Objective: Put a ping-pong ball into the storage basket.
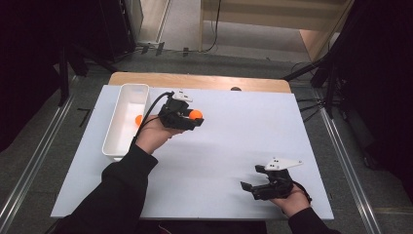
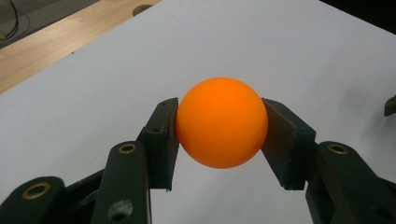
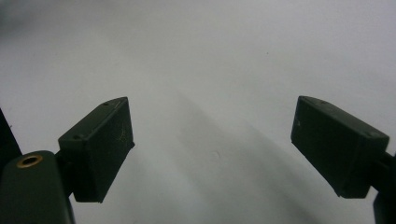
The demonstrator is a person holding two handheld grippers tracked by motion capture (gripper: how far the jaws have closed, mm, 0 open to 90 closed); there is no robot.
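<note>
on a white counter (image 1: 234,141), the left gripper (image 1: 194,117) pinched an orange ball (image 2: 222,122) between its two black fingers (image 2: 161,135), held just beside a long white tray (image 1: 127,105) with another orange ball (image 1: 138,120) inside. the right gripper (image 1: 249,187) rested near the counter's front edge, fingers (image 3: 100,147) spread wide and empty.

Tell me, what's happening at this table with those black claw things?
A person holds a two-jaw gripper in each hand over a white table. The left gripper is clamped on an orange ball, held just right of a long white tray. Another orange ball seems to lie in that tray. The right gripper is open with nothing between its jaws, down near the table's front right corner.
</note>
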